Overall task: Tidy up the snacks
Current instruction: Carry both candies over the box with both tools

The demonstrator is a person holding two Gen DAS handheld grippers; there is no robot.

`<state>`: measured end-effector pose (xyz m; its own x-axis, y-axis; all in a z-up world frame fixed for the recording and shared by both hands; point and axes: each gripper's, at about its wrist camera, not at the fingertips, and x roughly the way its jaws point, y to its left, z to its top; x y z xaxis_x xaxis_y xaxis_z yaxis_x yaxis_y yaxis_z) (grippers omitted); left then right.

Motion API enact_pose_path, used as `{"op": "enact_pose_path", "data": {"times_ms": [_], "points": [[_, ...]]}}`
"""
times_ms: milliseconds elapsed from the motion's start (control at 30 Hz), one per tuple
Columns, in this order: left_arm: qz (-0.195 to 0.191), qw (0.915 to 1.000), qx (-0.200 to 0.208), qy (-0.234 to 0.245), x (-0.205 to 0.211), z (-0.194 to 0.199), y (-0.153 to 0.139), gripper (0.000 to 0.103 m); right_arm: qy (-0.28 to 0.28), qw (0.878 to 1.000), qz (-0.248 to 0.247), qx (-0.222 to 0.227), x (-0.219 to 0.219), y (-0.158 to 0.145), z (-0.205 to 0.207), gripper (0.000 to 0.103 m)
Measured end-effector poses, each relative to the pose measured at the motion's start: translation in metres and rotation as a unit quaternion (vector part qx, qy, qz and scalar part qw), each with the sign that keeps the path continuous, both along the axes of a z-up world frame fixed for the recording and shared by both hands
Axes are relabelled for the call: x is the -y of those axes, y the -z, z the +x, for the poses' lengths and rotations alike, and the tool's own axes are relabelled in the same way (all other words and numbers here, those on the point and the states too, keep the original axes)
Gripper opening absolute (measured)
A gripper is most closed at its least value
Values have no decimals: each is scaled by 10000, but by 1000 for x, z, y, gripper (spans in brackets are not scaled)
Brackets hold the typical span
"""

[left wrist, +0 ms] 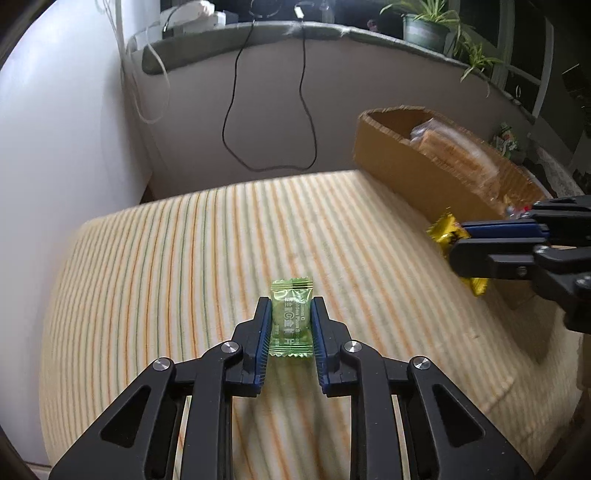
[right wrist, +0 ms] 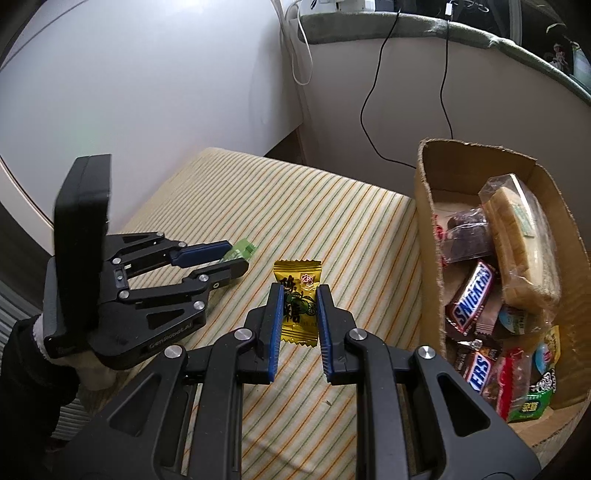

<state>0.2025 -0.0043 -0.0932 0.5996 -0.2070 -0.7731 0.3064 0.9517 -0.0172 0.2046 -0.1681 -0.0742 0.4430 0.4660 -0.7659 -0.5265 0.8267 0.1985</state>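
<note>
The left hand-held gripper (left wrist: 289,314) is clenched on a green candy packet (left wrist: 290,318), its blue pads pressed against the packet's two long sides; the packet lies flat on or just above the striped cushion (left wrist: 166,266), its crimped top edge poking out past the fingertips. From the right wrist view the same gripper (right wrist: 236,258) appears at the left, with only a corner of that green wrapper (right wrist: 242,250) showing between its tips, and a dark sleeve (right wrist: 29,369) behind it. The right hand-held gripper (right wrist: 300,295) is clenched on a yellow candy packet (right wrist: 297,295) printed with black characters, held upright and clear of the cushion (right wrist: 332,229), just to the left of the cardboard box (right wrist: 428,236). In the left wrist view this gripper (left wrist: 456,236) comes in from the right edge with the yellow wrapper (left wrist: 443,230) in front of the box wall (left wrist: 406,162). The open box stands on the cushion's right side and holds a pile of snacks: two Snickers bars (right wrist: 471,295), a wrapped sponge cake (right wrist: 517,236), a dark wrapped brownie (right wrist: 467,234) and other small packets. Black cables (left wrist: 236,92) hang down the wall behind, and potted plants (left wrist: 424,29) stand on the ledge above.
</note>
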Motion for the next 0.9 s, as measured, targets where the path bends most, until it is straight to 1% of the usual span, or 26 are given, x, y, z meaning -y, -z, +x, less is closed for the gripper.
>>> {"op": "enact_pose_path", "data": {"times_ms": [100,267,467,533,700,900], "points": [[7,9998,199,42,10,-7,-15,19,34,10000,46,55,10,-6,-4,18],[-104,9984,500,227,36,-15,-38,19,159,9996,130,183,34,-20,-10,18],[-227,9954,753,546,70,-24,-60,19,447,9981,217,365,76,-34,-12,18],[-256,9939,834,679,87,-25,-67,19,601,9971,246,398,95,-36,-12,18],[-378,9909,885,944,119,-27,-75,19,995,9938,297,388,136,-33,-7,18],[-472,9884,844,1174,156,-26,-75,19,1257,9911,257,353,166,-26,-2,18]]}}
